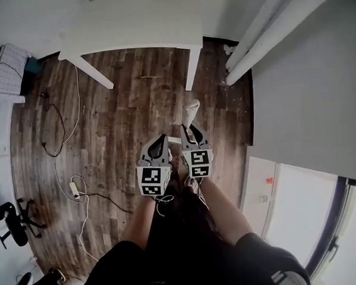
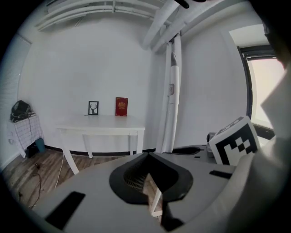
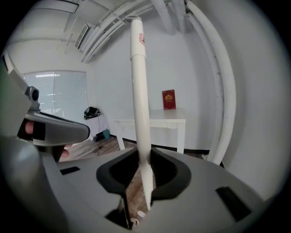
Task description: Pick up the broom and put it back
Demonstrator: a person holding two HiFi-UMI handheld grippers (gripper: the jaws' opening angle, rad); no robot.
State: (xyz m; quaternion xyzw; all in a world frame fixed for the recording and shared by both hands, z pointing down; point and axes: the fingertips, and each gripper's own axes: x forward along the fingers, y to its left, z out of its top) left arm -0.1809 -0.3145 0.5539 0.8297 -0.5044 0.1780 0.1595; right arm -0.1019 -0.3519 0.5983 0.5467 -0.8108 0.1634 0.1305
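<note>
Scene: head view looks steeply down at a dark wood floor [image 1: 117, 124]. The person's forearms [image 1: 226, 211] reach fwd to two grippers side by side at mid-frame.
Broom: only the white broom handle [image 3: 138, 91] shows. It stands nearly upright btwn the right gripper's jaws, w/ a small red label near its top. The broom head can't be made out.
Right gripper [image 1: 190, 132]: jaws clamped on the broom handle, one on each side. Most of the shaft rises above the grip and a short part runs on below.
Left gripper [image 1: 159, 140]: just beside the right gripper, on its left. Jaw tips meet w/ nothing clamped. Thru the slit behind the tips only floor and a white sliver show; can't tell what the sliver is.
Table: white table [image 1: 136, 28] ahead, against the far wall. A small framed picture [image 2: 93, 108] and a red card [image 2: 121, 106] stand upright near its back edge.
Pipes: white pipes [image 1: 262, 39] at the wall corner, right of the table, running floor to ceiling.
Floor clutter: cables [image 1: 61, 124] and a power strip [image 1: 74, 189] left of the person; a black office chair [image 1: 15, 222] at lower left.
</note>
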